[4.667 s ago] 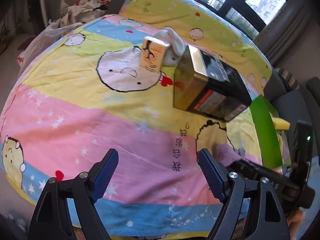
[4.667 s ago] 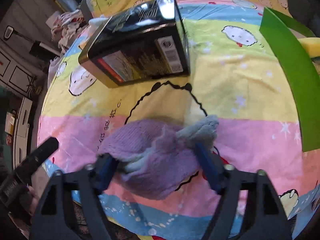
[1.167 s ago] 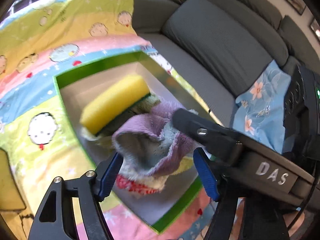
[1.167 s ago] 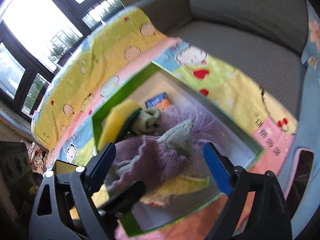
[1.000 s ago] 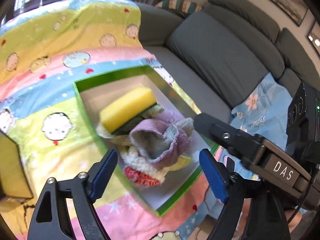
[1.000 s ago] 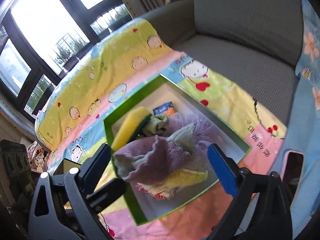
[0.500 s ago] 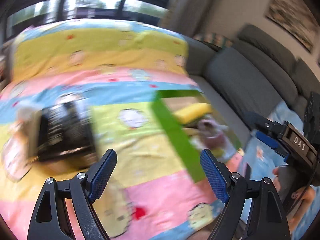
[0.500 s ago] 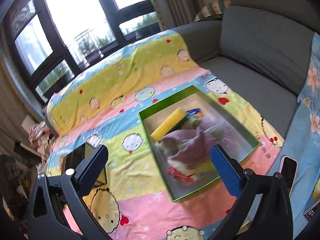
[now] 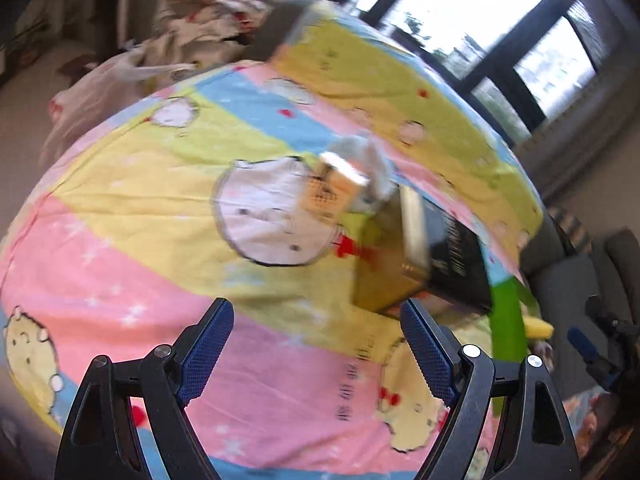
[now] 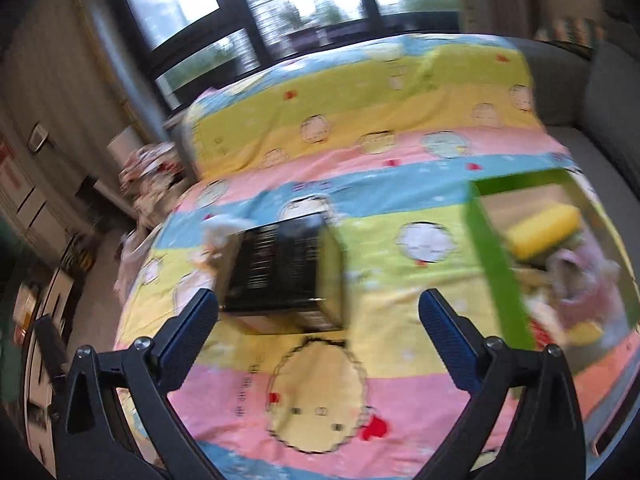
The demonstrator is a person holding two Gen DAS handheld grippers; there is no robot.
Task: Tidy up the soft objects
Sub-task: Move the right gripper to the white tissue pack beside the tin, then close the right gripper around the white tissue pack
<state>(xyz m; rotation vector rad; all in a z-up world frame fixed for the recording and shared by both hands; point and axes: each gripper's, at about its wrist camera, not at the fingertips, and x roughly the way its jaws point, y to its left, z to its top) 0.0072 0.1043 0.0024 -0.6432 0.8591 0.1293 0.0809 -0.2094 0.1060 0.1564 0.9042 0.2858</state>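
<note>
My left gripper (image 9: 316, 344) is open and empty over the cartoon-print sheet (image 9: 160, 208). Ahead of it a white soft toy (image 9: 370, 164) lies behind a small orange carton (image 9: 326, 192) and a black and gold box (image 9: 424, 256). My right gripper (image 10: 318, 328) is open too, with nothing between its fingers, and the black box (image 10: 284, 268) lies just beyond them. At the right, the green box (image 10: 494, 264) holds a yellow sponge (image 10: 544, 230), the purple cloth (image 10: 576, 276) and other soft things. The white toy (image 10: 224, 226) shows left of the black box.
A heap of clothes (image 9: 192, 28) lies beyond the sheet's far left edge. Grey sofa cushions (image 10: 612, 96) run along the right. Windows (image 10: 280, 8) stand behind. The other gripper (image 9: 596, 348) shows at the right edge of the left wrist view.
Both grippers drew back from the green box and swung left across the sheet towards the black box and white toy. The purple cloth, held 4.7 s ago, stays in the box.
</note>
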